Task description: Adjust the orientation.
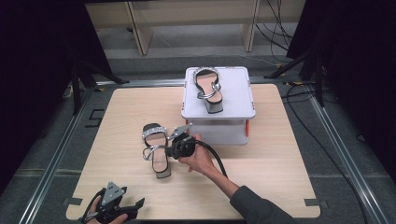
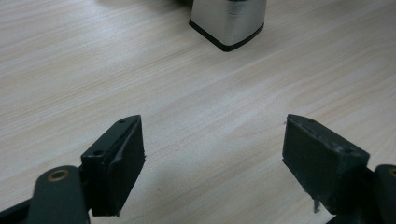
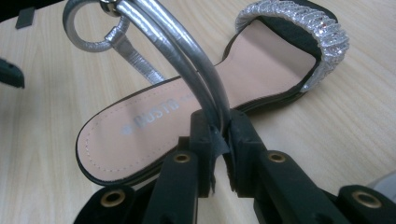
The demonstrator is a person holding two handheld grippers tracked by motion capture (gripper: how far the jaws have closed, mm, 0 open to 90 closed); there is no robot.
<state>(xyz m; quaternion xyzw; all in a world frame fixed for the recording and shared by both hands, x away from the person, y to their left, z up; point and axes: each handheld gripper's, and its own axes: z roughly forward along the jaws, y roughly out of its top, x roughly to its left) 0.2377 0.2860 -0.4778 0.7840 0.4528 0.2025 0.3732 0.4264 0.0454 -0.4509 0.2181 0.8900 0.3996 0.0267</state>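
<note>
Pale woodgrain table [image 1: 261, 177]: right gripper [image 3: 219, 140] pinches sandal [image 3: 154, 126]'s glossy silver strap [image 3: 187, 60]; left gripper [image 2: 212, 158] fingers gape.

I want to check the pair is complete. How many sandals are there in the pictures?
2. One sandal lies on the wooden table, its silver strap clamped in the right gripper. The other sandal sits on the white stand.

Even overhead light, dark surroundings; soft shadows, slight glare on silver, gripper views sharp
</note>
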